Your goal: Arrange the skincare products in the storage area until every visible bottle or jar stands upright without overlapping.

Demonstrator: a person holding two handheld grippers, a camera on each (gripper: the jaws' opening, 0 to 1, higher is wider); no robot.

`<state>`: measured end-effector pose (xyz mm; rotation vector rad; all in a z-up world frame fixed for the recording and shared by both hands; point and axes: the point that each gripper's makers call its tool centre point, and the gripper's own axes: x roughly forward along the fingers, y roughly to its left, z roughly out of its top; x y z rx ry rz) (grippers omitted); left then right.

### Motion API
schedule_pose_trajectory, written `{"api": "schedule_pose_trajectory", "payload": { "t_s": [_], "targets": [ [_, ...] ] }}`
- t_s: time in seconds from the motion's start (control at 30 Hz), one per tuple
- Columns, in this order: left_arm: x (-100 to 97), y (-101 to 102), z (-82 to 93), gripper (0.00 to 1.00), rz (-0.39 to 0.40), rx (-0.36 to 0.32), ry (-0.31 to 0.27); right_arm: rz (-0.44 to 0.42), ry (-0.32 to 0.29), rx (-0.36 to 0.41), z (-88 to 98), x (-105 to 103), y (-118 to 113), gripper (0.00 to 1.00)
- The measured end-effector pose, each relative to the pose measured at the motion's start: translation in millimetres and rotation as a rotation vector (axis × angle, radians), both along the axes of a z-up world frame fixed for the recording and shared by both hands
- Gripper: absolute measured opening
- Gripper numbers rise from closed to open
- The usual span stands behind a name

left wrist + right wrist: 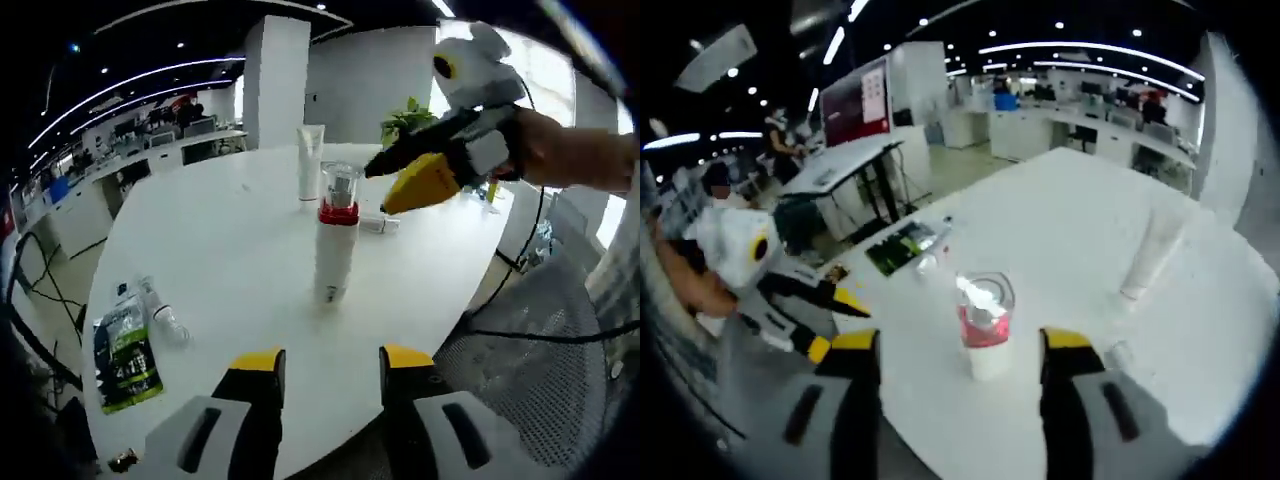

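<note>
Left tool [325,375] open, near the bench [230,250] edge. Pump bottle [336,238] upright mid-bench, tube [310,162] standing beyond. Right tool [960,350] open, straddling the bottle without touching.

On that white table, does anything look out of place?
The pump bottle and the white tube stand upright, but a small bottle lies on its side beside a flat green packet near the table's edge.

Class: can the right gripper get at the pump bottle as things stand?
Probably yes. The pump bottle stands upright straight ahead of the right gripper, whose fingers are spread wide, with bare table around it and nothing in between.
</note>
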<state>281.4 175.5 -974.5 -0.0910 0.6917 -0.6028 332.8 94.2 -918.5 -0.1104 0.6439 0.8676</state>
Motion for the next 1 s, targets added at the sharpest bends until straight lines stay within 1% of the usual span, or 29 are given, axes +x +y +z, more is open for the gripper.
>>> {"api": "schedule_pose_trajectory", "payload": {
  "t_s": [0.03,0.07,0.1,0.17,0.23,0.3,0.33,0.37,0.4,0.43,0.47,0.5,0.53,0.57,0.6,0.63,0.67,0.7,0.73,0.77,0.8,0.83,0.87,0.9,0.93,0.97,1.0],
  "targets": [
    [7.4,-3.5,-0.7,0.4,0.009,-0.024,0.005,-0.029,0.003,0.038,0.9,-2.7,-2.6,0.65],
    [11.5,-5.0,-3.0,0.43,0.003,-0.013,0.008,-0.038,0.005,0.052,1.4,-4.8,-4.6,0.65],
    [18.3,-10.4,-5.8,0.49,-0.01,0.007,-0.004,-0.055,0.002,0.069,3.1,-5.4,-6.8,0.65],
    [24.3,-16.2,-6.9,0.54,-0.028,0.024,-0.019,-0.072,-0.018,0.096,9.1,-7.1,-11.7,0.65],
    [33.6,-30.2,-6.1,0.57,-0.072,0.03,-0.046,-0.085,-0.028,0.095,13.1,-6.8,-17.3,0.65],
    [41.6,-40.4,-6.9,0.58,-0.092,0.033,-0.055,-0.095,-0.029,0.109,19.0,-4.0,-21.5,0.63],
    [45.3,-44.8,-6.7,0.59,-0.097,0.028,-0.06,-0.099,-0.029,0.124,25.7,-2.5,-22.8,0.63],
    [50.7,-51.6,-6.9,0.6,-0.106,0.017,-0.067,-0.105,-0.043,0.143,33.1,-0.4,-23.1,0.63],
    [52.5,-54.0,-7.2,0.61,-0.109,0.015,-0.068,-0.109,-0.048,0.155,46.1,0.5,-24.9,0.63],
    [57.1,-62.4,-8.3,0.61,-0.127,0.018,-0.069,-0.113,-0.066,0.183,60.2,2.4,-24.9,0.64],
    [59.0,-65.6,-9.2,0.61,-0.135,0.023,-0.069,-0.119,-0.111,0.226,83.9,6.9,-25.6,0.64],
    [62.6,-69.5,-10.7,0.6,-0.144,0.03,-0.07,-0.133,-0.129,0.255,99.7,9.1,-27.6,0.65],
    [64.6,-71.8,-11.3,0.6,-0.147,0.03,-0.071,-0.14,-0.139,0.277,108.4,10.1,-28.3,0.66],
    [67.2,-74.7,-11.8,0.6,-0.153,0.03,-0.074,-0.166,-0.151,0.328,130.5,13.3,-31.0,0.67],
    [68.0,-75.7,-12.0,0.6,-0.155,0.03,-0.075,-0.161,-0.171,0.349,144.0,14.1,-32.2,0.67],
    [70.1,-78.1,-12.8,0.61,-0.16,0.03,-0.079,-0.169,-0.206,0.382,163.5,17.4,-34.7,0.67],
    [71.2,-79.5,-13.8,0.61,-0.164,0.033,-0.079,-0.179,-0.193,0.371,168.8,17.2,-37.6,0.67],
    [72.2,-80.1,-14.9,0.6,-0.168,0.035,-0.08,-0.17,-0.214,0.359,181.1,19.0,-38.3,0.66],
    [73.3,-81.3,-16.3,0.6,-0.17,0.037,-0.081,-0.169,-0.228,0.346,187.9,21.5,-38.8,0.65],
    [74.0,-81.6,-17.5,0.6,-0.171,0.038,-0.079,-0.169,-0.246,0.347,196.4,23.2,-39.5,0.66],
    [74.3,-82.6,-19.6,0.6,-0.173,0.041,-0.074,-0.15,-0.267,0.373,210.5,24.1,-36.7,0.66],
    [74.6,-82.8,-20.5,0.6,-0.175,0.041,-0.071,-0.143,-0.261,0.374,215.1,24.9,-36.4,0.65],
    [74.6,-83.5,-21.6,0.59,-0.178,0.043,-0.07,-0.134,-0.244,0.35,216.1,27.7,-36.7,0.65],
    [75.1,-83.5,-22.0,0.59,-0.18,0.045,-0.07,-0.117,-0.225,0.316,212.7,27.6,-37.7,0.66],
    [75.9,-83.9,-22.8,0.59,-0.182,0.047,-0.071,-0.099,-0.245,0.295,214.4,31.8,-38.3,0.65],
    [76.9,-83.9,-23.6,0.59,-0.185,0.048,-0.072,-0.086,-0.248,0.265,211.7,34.1,-40.1,0.65],
    [78.1,-84.1,-24.7,0.58,-0.187,0.049,-0.07,-0.051,-0.24,0.218,204.6,36.5,-41.2,0.65]
  ]
}}
